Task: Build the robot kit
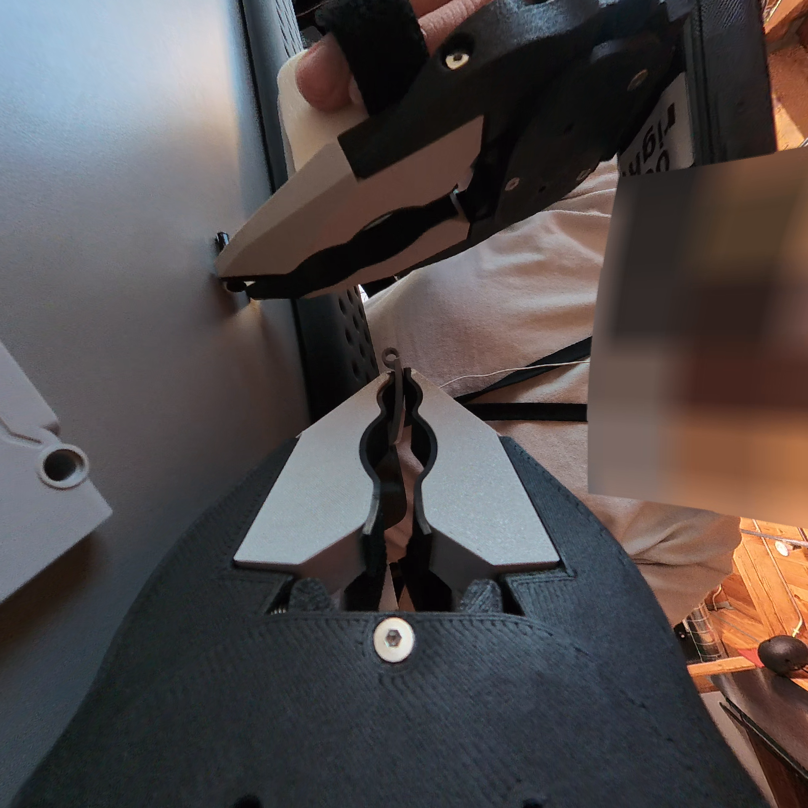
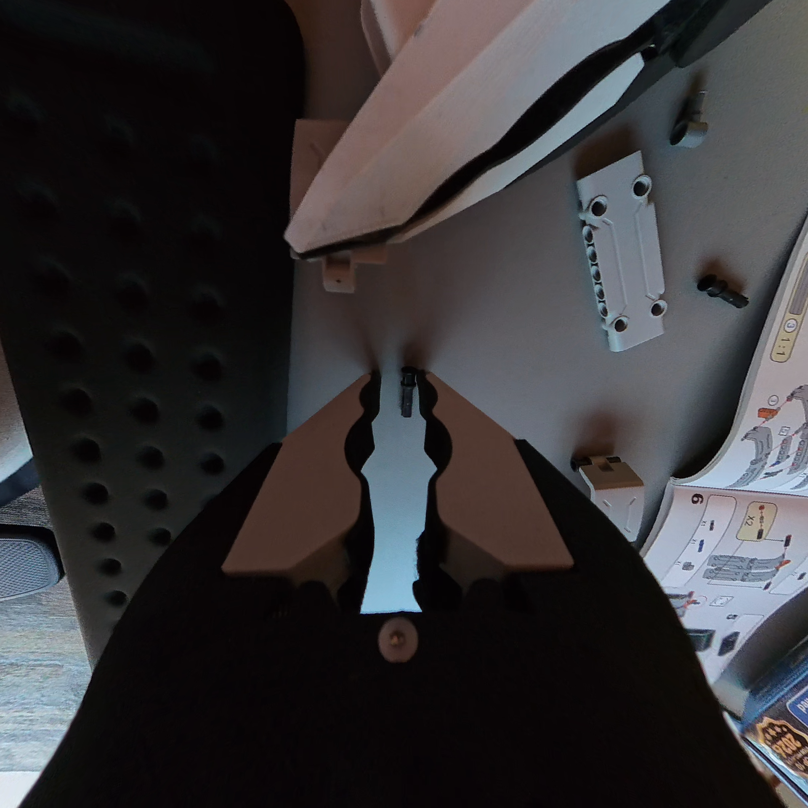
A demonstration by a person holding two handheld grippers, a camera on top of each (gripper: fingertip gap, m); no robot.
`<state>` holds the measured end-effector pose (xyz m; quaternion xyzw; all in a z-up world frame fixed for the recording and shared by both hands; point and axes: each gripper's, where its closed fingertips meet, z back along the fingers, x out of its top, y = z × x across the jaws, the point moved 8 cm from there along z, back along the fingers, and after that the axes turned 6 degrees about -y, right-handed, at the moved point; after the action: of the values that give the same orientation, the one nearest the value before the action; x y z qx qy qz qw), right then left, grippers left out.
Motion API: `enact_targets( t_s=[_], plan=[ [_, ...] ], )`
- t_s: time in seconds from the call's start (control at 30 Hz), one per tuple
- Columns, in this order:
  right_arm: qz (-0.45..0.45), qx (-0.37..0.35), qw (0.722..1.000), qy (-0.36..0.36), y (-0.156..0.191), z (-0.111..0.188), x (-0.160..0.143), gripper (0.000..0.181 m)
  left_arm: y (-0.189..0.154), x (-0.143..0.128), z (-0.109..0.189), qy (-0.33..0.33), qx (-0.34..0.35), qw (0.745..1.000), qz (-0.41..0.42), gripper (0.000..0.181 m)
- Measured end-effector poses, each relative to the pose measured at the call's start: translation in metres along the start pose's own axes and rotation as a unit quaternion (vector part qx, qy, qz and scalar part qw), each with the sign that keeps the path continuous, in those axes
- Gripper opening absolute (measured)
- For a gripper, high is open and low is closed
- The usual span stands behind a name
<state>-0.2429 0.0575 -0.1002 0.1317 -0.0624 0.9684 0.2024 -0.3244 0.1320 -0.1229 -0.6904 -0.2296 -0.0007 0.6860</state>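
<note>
My left gripper (image 1: 396, 374) is shut on a small thin grey building-toy part (image 1: 397, 406) and holds it in the air above the table. In the right wrist view the left gripper (image 2: 336, 258) hangs just beyond my right gripper, the pale part (image 2: 337, 276) sticking out of its tips. My right gripper (image 2: 398, 375) is open with a narrow gap, tips down on the white table (image 2: 481, 350). A small black pin (image 2: 408, 393) lies between its fingers, close to the right finger (image 2: 489, 481). The right gripper (image 1: 229, 280) also shows in the left wrist view, held by a hand.
On the table lie a long grey panel with holes (image 2: 621, 258), a second black pin (image 2: 721, 290), a dark connector (image 2: 688, 122), a small grey panel (image 2: 612, 485) and an open instruction booklet (image 2: 743, 546). A black perforated surface (image 2: 131, 306) borders the table's edge. A person in a light shirt (image 1: 481, 306) is close. The left gripper's tips are roughly 8 cm from the right gripper's.
</note>
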Motion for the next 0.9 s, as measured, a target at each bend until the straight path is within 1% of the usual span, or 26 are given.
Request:
enact_targets(
  t_s=[0.07, 0.33, 0.5, 0.57, 0.77, 0.83, 0.9],
  plan=[
    [-0.011, 0.009, 1.000, -0.004, 0.000, -0.001, 0.000, 0.011, 0.000, 0.000, 0.000, 0.001, 0.000, 1.000, 0.001, 0.001],
    [-0.018, -0.001, 1.000, 0.001, -0.003, 0.000, -0.002, 0.015, 0.000, -0.001, -0.001, 0.003, -0.002, 1.000, 0.000, 0.000],
    [-0.044, 0.014, 0.999, -0.008, -0.006, 0.000, -0.005, 0.006, 0.000, -0.001, -0.001, 0.003, -0.003, 1.000, 0.000, 0.000],
    [-0.042, 0.016, 0.999, -0.016, -0.008, 0.000, -0.006, 0.006, 0.000, -0.001, -0.001, 0.003, -0.003, 1.000, 0.000, 0.000],
    [-0.038, 0.035, 0.996, -0.066, -0.011, 0.000, -0.013, 0.005, -0.001, 0.000, 0.000, 0.002, -0.005, 1.000, -0.003, 0.000],
    [-0.046, 0.046, 0.993, -0.101, -0.013, 0.000, -0.018, 0.005, -0.002, 0.000, 0.000, -0.001, -0.002, 1.000, -0.008, 0.000],
    [-0.069, 0.056, 0.984, -0.155, -0.015, -0.001, -0.025, 0.005, -0.007, 0.003, -0.002, -0.005, -0.007, 1.000, -0.017, 0.000]
  ],
)
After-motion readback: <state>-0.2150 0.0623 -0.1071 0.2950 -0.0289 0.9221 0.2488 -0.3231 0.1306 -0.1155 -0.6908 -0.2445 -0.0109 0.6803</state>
